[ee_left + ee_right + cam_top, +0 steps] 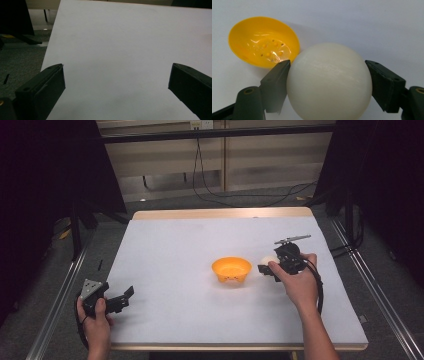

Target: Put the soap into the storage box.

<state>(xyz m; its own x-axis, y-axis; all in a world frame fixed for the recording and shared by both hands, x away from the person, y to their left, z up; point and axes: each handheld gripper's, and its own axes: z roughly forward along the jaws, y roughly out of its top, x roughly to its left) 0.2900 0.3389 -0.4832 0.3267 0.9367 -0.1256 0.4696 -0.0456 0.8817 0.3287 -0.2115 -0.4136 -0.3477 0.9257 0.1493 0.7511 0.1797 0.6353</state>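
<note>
Pressed between the right gripper's (327,82) two black fingers (275,82) sits a white ball (329,82), one finger touching each side of it, so the fingers grip the ball. Just beyond the finger on the view's left lies an orange bowl (262,41), tilted with its inside showing small holes at the bottom. From the high view, the ball (267,260) is just beside the bowl (231,269) on the white counter (200,235), the right hand (297,282) wrapped round the gripper. Well apart, at the counter's near left edge, the left gripper (122,297) hovers with its fingers (47,87) spread wide, bare counter between them.
</note>
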